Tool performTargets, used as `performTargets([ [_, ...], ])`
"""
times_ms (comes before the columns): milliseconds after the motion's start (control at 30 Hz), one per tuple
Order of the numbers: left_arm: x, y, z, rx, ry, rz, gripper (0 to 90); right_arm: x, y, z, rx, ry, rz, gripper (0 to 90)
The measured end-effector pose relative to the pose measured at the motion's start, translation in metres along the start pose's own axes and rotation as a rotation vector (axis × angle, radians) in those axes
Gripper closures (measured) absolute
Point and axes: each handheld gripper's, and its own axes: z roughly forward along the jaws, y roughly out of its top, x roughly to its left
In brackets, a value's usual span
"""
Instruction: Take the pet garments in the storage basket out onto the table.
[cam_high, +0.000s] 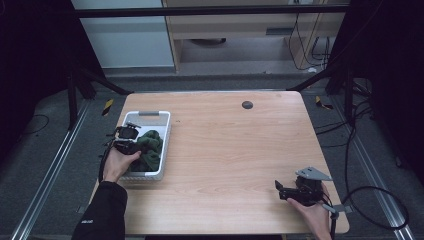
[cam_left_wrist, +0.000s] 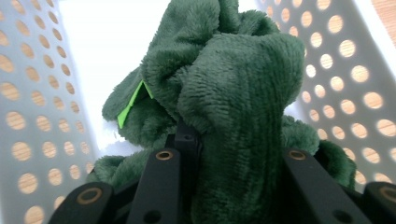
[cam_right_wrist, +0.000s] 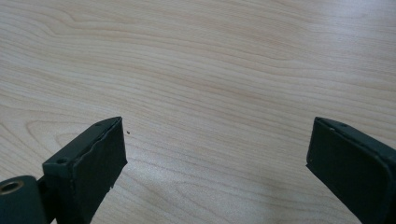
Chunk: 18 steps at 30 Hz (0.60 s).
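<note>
A: Where is the green cloth (cam_left_wrist: 224, 93) found?

B: It is seen bunched inside the white perforated basket (cam_high: 161, 120), at the left side of the surface (cam_high: 235, 150). A bright green tag (cam_left_wrist: 130, 103) is seen on one of its folds.

A: How are the left tongs (cam_high: 131, 144) set?

B: They are lowered into the basket, and a thick fold of the plush cloth is pinched between the two black jaws. In the left gripper view the fold is seen rising from between them, pressed on both sides, with the basket's holed walls on either hand.

A: And the right tongs (cam_high: 281, 191)?

B: They are held low at the near right corner of the surface, well apart from the basket. Their jaws are spread wide, and nothing but bare wood grain is seen between them in the right gripper view.

A: What else is noted?

B: A small dark round disc (cam_high: 247, 105) is seen near the far edge of the surface.
</note>
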Motion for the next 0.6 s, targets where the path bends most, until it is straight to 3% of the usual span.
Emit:
performTargets([
  [400,0.001,0.001,-0.034,-0.07,-0.018,0.009,72.2,0.001,0.0,0.0,0.007,0.009,-0.001,5.1],
  [433,0.0,0.002,-0.043,-0.083,-0.018,0.022,72.3,0.001,0.0,0.0,0.006,0.009,-0.003,5.2],
  [600,-0.002,0.004,-0.056,-0.103,-0.018,0.039,72.4,0.001,0.0,0.0,0.003,0.005,-0.01,5.2],
])
